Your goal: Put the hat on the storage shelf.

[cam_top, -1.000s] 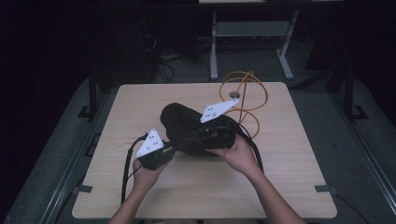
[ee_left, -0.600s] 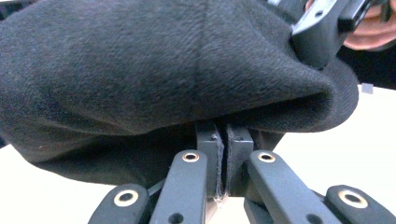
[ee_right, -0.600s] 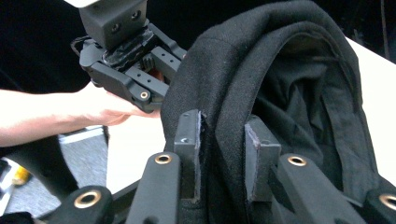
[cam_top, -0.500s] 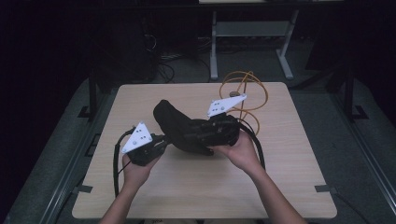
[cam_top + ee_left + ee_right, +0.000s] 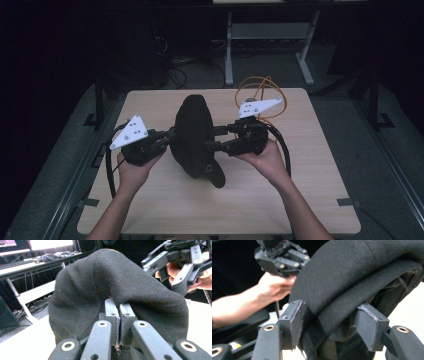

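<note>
A black cap [image 5: 192, 135] of woven fabric hangs in the air above the middle of the light wooden bench [image 5: 300, 200], stretched between the two tools, its crown arched upward and its brim drooping toward the person. The left hand-held gripper [image 5: 167, 137] has its jaws pressed together on a thin fold of the cap's edge; in the left gripper view the two pads [image 5: 112, 315] meet with only a sliver of cloth between them and the cap [image 5: 112, 282] bulges up behind them. The right hand-held gripper [image 5: 212, 139] comes in from the other side, and its jaws have just been opening: in the right gripper view they stand about half apart, with a thick bundle of the cap [image 5: 362, 277], outer cloth and lighter lining, lying between the pads [image 5: 369, 327] and resting against the left-hand pad while the other pad stands a little off it. The left hand [image 5: 131, 172] and the right hand [image 5: 265, 159] each grip the body of their tool from below. A coil of orange cable [image 5: 260, 90] lies on the far right part of the bench, behind the right tool's white three-cornered plate [image 5: 259, 106]. No brand, label or writing can be read on the cap, on either tool or on the bench.
</note>
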A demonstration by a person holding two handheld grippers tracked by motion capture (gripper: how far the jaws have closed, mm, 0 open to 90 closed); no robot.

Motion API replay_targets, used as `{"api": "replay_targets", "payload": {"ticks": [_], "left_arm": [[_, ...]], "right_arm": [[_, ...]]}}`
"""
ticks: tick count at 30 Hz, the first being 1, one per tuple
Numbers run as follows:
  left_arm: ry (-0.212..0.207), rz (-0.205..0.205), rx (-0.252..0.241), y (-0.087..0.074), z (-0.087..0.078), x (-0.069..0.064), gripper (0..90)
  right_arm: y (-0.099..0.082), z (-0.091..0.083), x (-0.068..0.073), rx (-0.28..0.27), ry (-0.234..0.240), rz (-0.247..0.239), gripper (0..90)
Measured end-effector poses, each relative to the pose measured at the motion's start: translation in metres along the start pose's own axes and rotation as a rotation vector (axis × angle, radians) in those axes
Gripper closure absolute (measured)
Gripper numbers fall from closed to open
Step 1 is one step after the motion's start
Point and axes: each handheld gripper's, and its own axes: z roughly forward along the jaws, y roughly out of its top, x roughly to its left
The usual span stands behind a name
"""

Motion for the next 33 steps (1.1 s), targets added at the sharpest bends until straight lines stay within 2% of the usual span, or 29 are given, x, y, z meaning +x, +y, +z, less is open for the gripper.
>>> {"api": "replay_targets", "payload": {"ticks": [5,12,17,23,24,27,31,33], "left_arm": [[-0.01,-0.035,-0.004,0.0,-0.002,0.003,88.0],[-0.015,-0.048,-0.011,0.007,-0.005,0.007,88.1],[-0.011,-0.04,-0.007,0.011,-0.007,0.01,88.1],[-0.009,-0.064,-0.002,0.012,-0.007,0.017,88.1],[-0.01,-0.071,0.007,0.013,-0.006,0.019,88.1],[-0.015,-0.076,0.028,0.014,-0.004,0.022,88.1],[-0.022,-0.079,0.032,0.016,-0.002,0.024,88.1],[-0.025,-0.083,0.036,0.018,0.0,0.027,88.1]], "right_arm": [[-0.008,-0.003,0.0,0.036,-0.043,-0.019,37.3],[-0.024,-0.013,-0.003,0.07,-0.099,-0.014,36.2],[-0.034,-0.015,-0.007,0.104,-0.131,-0.023,34.6],[-0.045,-0.021,-0.012,0.121,-0.155,-0.015,33.7],[-0.051,-0.025,-0.015,0.119,-0.174,-0.017,33.7],[-0.061,-0.032,-0.019,0.129,-0.19,0.005,33.5],[-0.073,-0.04,-0.023,0.131,-0.207,0.028,33.2],[-0.085,-0.049,-0.026,0.143,-0.23,0.052,32.6]]}}
